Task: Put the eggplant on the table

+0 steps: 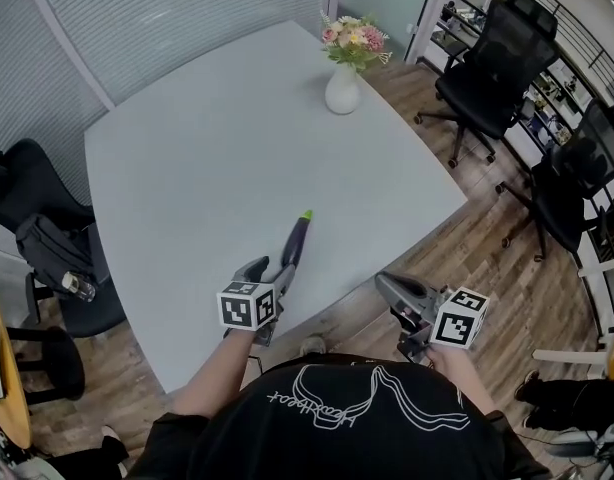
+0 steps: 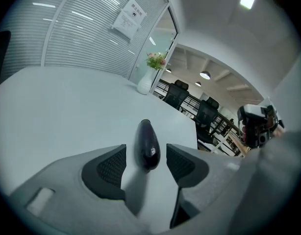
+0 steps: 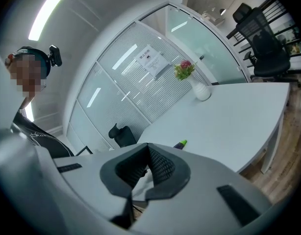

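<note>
A dark purple eggplant (image 1: 295,243) with a green stem lies on the pale grey table (image 1: 187,168) near its front edge. My left gripper (image 1: 270,270) is open, its jaws either side of the eggplant's blunt end. In the left gripper view the eggplant (image 2: 147,145) rests on the tabletop between the two dark pads (image 2: 111,166), with a gap on each side. My right gripper (image 1: 385,286) hovers off the table's front right edge, above the wooden floor. Its pads (image 3: 160,166) meet with nothing between them. The eggplant's green tip (image 3: 183,143) peeks over them.
A white vase of flowers (image 1: 342,86) stands at the table's far side. Black office chairs (image 1: 492,63) stand on the wooden floor to the right, and another chair with a bag (image 1: 47,243) sits at the left. Glass walls with blinds lie behind the table.
</note>
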Demonstrator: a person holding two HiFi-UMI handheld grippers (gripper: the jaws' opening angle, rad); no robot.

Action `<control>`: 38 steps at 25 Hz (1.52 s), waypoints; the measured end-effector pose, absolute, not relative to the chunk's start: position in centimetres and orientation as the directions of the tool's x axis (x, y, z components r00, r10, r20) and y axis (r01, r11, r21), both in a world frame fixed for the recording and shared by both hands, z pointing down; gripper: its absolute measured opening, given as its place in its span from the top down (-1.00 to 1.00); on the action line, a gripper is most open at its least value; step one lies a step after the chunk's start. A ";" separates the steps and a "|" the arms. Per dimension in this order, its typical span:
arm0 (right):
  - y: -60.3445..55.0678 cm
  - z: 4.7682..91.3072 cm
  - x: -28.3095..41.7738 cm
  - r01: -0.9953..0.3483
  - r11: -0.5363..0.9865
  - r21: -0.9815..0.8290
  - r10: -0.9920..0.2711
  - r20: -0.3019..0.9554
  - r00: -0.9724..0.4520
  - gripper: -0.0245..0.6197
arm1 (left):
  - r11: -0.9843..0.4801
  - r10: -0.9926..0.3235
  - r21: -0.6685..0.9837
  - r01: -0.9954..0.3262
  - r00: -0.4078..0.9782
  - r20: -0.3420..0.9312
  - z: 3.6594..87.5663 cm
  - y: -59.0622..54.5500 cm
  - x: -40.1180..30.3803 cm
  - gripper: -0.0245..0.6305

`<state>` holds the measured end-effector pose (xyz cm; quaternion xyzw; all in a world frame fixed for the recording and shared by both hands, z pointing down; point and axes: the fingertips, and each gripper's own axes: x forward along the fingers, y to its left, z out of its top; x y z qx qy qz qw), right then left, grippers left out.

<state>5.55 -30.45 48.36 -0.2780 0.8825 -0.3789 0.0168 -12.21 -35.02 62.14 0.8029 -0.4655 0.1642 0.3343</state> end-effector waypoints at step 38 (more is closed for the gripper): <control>-25.9 43.8 -2.2 -0.333 0.789 -0.516 -0.327 0.107 -0.939 0.90 | -0.683 -0.569 0.419 -0.599 0.795 0.209 42.2 -24.5 -7.8 0.88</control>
